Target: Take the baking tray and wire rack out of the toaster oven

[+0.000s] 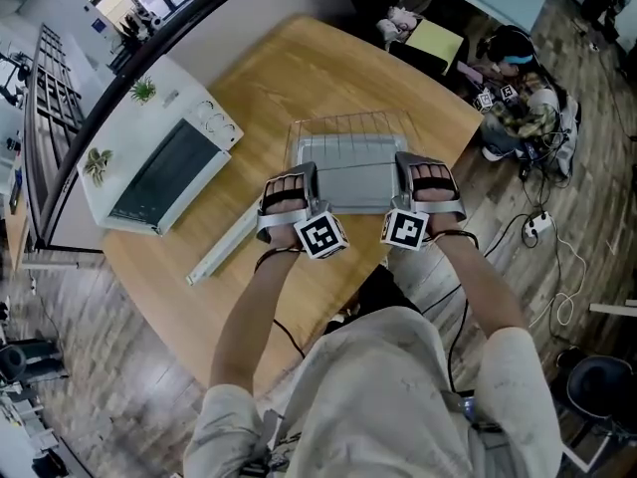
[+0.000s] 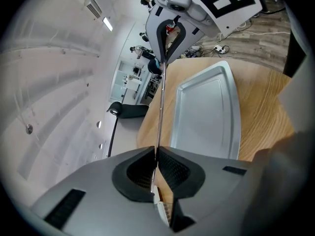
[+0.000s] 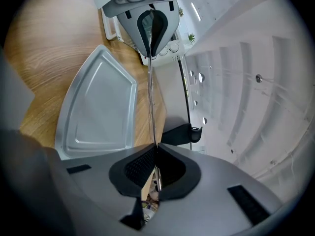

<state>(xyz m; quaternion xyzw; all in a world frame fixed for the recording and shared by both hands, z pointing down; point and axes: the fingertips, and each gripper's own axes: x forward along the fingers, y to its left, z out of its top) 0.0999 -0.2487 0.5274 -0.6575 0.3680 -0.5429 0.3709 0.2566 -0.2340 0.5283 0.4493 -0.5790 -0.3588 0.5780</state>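
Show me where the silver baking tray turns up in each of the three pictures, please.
Head view: baking tray at centre, on the wooden table.
Left gripper view: tray right of centre, right of the edge-on wire rack.
Right gripper view: tray left of centre, left of that rack.
Shared landmark: the wooden table under the tray.

Arms forward, left hand-held gripper (image 2: 157, 155) and right hand-held gripper (image 3: 156, 153) side by side, jaws clamped
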